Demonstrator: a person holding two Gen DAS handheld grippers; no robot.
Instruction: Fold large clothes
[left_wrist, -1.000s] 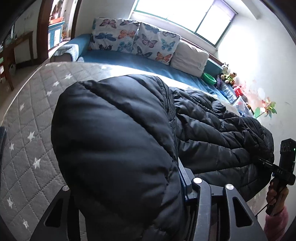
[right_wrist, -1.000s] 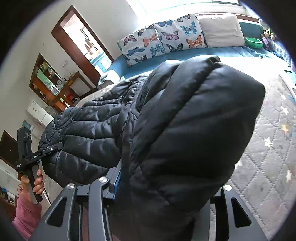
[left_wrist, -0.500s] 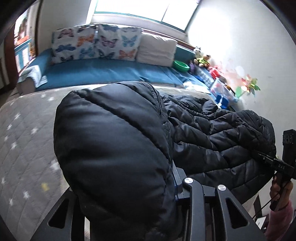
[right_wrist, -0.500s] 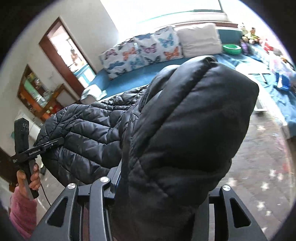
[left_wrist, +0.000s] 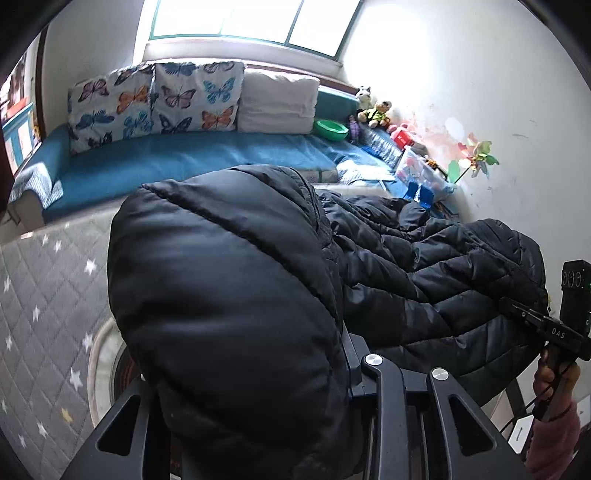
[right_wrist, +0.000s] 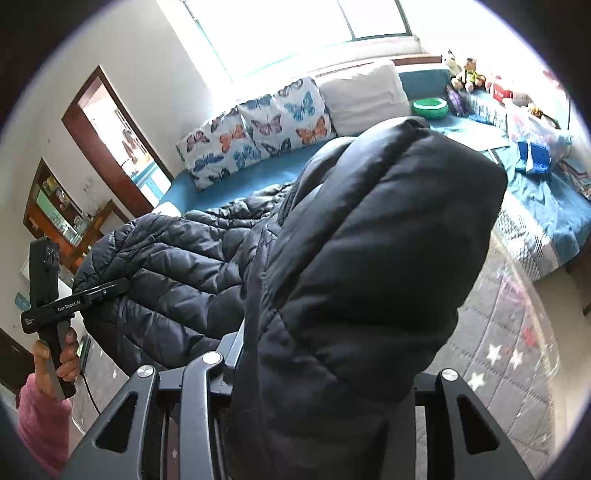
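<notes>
Wearing fuzzy pink sleeves (right_wrist: 42, 421) at both wrists. Showing matte black bodies on the left gripper (right_wrist: 114, 286) and the right gripper (left_wrist: 513, 308), each carrying white lettering along a slim side rail and a tall camera block (right_wrist: 50, 254) with small round lenses. Trailing a thin black cable (right_wrist: 90, 391) below the left handle. Displaying up close angular black frames with triangular cut-outs, round silver screws (left_wrist: 372, 359) and a blue strip (left_wrist: 347, 363) edging one finger.

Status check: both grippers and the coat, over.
Left gripper and right gripper each shut on black quilted puffer coat. Coat hangs bunched between them. Nothing in the way.
</notes>
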